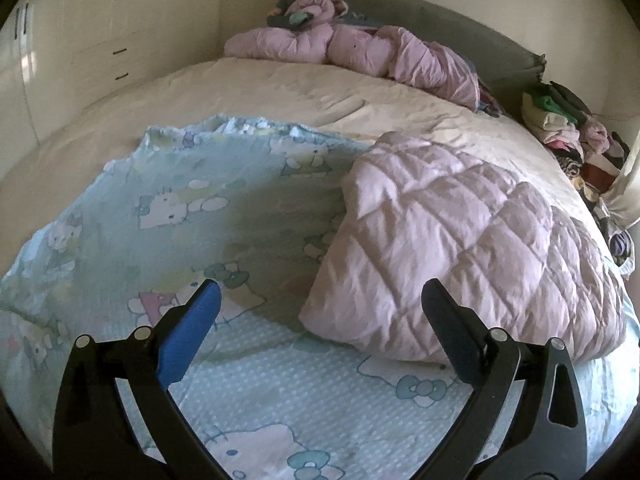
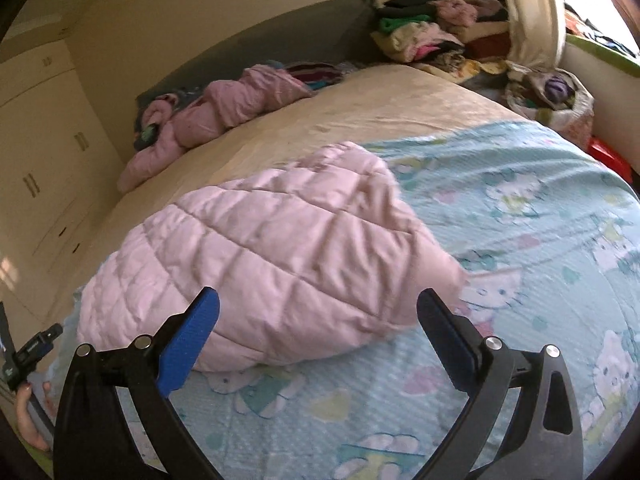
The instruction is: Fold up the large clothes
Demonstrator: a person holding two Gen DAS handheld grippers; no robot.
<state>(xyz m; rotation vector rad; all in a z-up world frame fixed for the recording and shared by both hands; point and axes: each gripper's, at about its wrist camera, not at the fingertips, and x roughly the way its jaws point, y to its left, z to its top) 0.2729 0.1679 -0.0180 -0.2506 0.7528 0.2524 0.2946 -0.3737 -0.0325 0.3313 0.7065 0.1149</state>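
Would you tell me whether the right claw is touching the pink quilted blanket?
Apart: the right wrist view shows the open right claw hovering, its fingers empty, above the pink quilted blanket.

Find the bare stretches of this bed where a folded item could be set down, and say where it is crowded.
Free: the cream bedspread between the blue cartoon blanket and the crumpled pink bedding by the headboard. Also the blanket's flat part beside the folded pink quilt. Crowded: the clothes pile at the far corner.
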